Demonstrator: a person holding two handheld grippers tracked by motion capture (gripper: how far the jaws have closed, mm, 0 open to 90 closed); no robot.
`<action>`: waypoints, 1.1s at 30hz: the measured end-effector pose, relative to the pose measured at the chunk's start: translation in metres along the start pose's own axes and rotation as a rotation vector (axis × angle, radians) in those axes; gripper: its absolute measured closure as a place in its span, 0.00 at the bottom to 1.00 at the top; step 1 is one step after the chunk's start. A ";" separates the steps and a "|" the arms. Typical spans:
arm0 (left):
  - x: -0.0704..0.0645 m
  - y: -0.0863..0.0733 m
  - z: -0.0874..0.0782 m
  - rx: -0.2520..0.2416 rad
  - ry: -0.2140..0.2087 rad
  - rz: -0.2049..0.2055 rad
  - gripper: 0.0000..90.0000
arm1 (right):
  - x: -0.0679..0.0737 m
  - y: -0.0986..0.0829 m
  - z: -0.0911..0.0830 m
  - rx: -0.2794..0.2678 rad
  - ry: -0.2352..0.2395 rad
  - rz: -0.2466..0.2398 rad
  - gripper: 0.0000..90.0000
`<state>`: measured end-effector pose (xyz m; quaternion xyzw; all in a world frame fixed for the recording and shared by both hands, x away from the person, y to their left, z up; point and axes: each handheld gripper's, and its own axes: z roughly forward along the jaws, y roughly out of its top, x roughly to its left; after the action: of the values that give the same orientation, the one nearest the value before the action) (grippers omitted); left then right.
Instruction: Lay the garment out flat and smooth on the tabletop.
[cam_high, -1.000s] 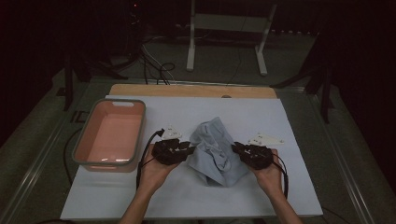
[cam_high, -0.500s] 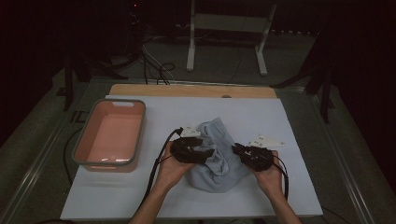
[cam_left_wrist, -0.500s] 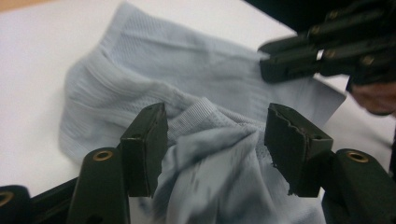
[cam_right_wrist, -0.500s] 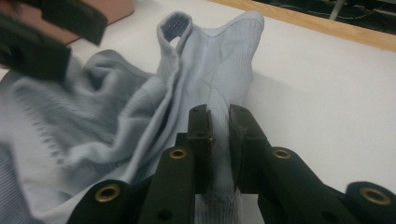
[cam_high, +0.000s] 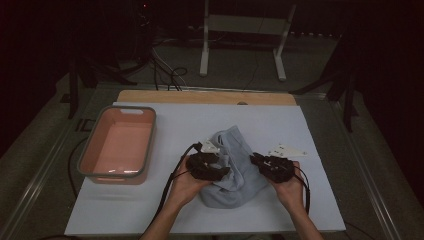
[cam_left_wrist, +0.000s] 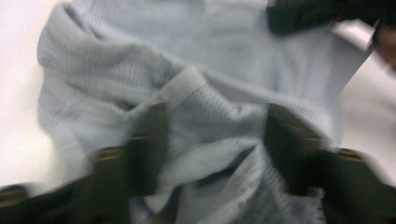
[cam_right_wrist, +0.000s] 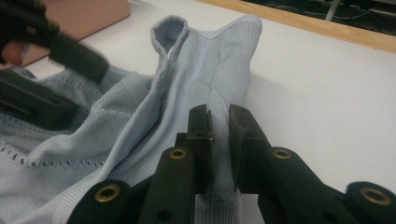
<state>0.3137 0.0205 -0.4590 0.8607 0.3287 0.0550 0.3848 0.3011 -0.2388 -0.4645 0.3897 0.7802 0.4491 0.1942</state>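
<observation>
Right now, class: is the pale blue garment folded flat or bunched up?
Bunched up. The garment sits in a rumpled heap on the table, with ridges and creases, one part pinched in the right gripper.

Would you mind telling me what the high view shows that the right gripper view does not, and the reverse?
The high view alone takes in the whole pink tub, both hands, and the metal stand beyond the table. The right gripper view alone shows the right gripper up close, its jaws pinching a fold of cloth, with a narrow gap between them. Both show the light blue garment, the white table cover and the left gripper over the cloth.
</observation>
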 end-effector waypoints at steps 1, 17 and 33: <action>0.001 -0.001 -0.001 0.003 -0.004 -0.005 0.76 | -0.001 0.000 0.000 -0.002 -0.006 0.004 0.89; 0.053 -0.020 -0.033 -0.073 0.213 -0.216 0.95 | -0.019 -0.003 -0.010 -0.017 -0.045 0.062 0.89; 0.011 -0.003 -0.034 -0.157 0.061 -0.100 0.47 | -0.016 -0.006 -0.005 0.003 -0.049 0.052 0.88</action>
<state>0.3088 0.0493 -0.4390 0.8083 0.3776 0.0875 0.4432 0.3051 -0.2560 -0.4673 0.4209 0.7656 0.4432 0.2007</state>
